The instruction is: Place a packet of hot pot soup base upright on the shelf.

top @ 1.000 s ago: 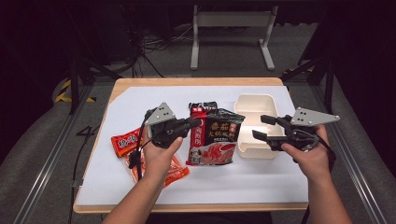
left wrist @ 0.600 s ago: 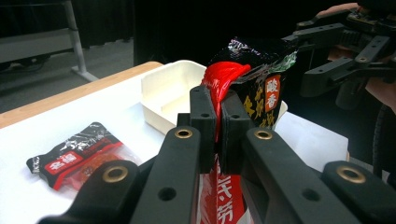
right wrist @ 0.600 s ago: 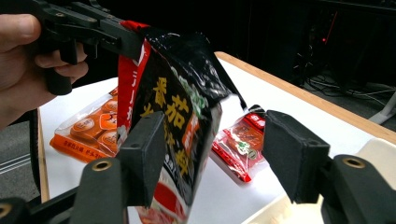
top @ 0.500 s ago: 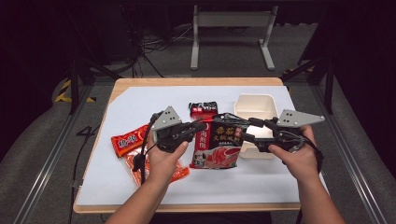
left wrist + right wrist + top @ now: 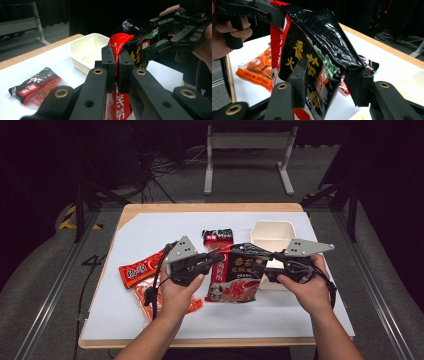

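A black and red noodle bag (image 5: 240, 276) hangs upright over the middle of the table, held from both sides. My left gripper (image 5: 217, 258) is shut on the bag's red left edge, and the red film (image 5: 117, 42) is pinched between its jaws (image 5: 116, 65). My right gripper (image 5: 265, 268) is closed on the bag's puffed black upper right corner (image 5: 329, 50), one jaw in front and one behind (image 5: 329, 85). In the left gripper view the right gripper (image 5: 162, 35) clamps the bag's far side.
A white open box (image 5: 272, 232) stands behind the right gripper. A small black and red packet (image 5: 217, 239) lies behind the bag. A red packet (image 5: 140, 269) and an orange snack packet (image 5: 145, 296) lie at the left under my left hand.
The right gripper left the white box, moved left and shut on the bag's right corner. The left gripper carried the bag slightly right and toward the person.
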### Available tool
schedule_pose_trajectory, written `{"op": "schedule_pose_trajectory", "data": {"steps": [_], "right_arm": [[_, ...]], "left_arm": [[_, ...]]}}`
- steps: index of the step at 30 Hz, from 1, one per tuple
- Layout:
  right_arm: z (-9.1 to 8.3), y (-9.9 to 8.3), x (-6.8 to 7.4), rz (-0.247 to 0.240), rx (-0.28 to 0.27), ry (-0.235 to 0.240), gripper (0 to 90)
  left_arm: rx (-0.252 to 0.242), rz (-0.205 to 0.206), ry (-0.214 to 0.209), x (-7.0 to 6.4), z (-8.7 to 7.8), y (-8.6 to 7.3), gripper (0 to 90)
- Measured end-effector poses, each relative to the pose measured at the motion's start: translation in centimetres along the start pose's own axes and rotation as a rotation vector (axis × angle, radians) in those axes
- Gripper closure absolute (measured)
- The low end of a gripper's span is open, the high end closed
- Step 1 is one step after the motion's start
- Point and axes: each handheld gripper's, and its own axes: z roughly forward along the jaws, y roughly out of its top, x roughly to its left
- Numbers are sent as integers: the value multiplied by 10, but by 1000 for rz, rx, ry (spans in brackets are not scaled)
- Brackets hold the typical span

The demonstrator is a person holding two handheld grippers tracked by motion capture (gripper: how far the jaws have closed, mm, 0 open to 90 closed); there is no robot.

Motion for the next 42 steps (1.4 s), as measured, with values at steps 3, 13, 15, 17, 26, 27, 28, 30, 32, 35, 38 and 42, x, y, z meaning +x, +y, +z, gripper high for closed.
{"op": "schedule_pose_trajectory", "data": {"steps": [3,13,15,17,26,27,28,30,32,35,38,42], "right_arm": [[2,1,2,9,1,20,587],[-1,7,4,-26,44,19,754],[-1,9,6,-43,48,11,764],[-1,12,7,-57,51,11,772],[1,21,1,-63,41,53,787],[1,23,1,-64,42,58,787],[1,25,0,-66,43,62,788],[0,29,-2,-75,44,70,788],[0,31,-2,-80,44,72,789],[0,37,-4,-98,51,76,790],[-1,42,-5,-110,58,86,789],[-3,49,-10,-115,55,94,789]], "left_arm": [[5,10,-6,-3,1,0,868],[1,9,-4,-4,-1,1,866],[-2,3,-4,-3,-2,1,865],[-2,7,-2,-1,-4,2,864],[-7,-8,-9,4,-9,4,830],[-10,-11,-9,5,-9,4,821],[-10,-11,-9,5,-9,4,806],[-17,-20,-11,7,-11,5,763],[-17,-19,-11,9,-12,5,745],[-20,-27,-11,10,-13,5,699],[-16,-28,-7,12,-14,7,627],[-10,-20,1,14,-19,7,556]]}}
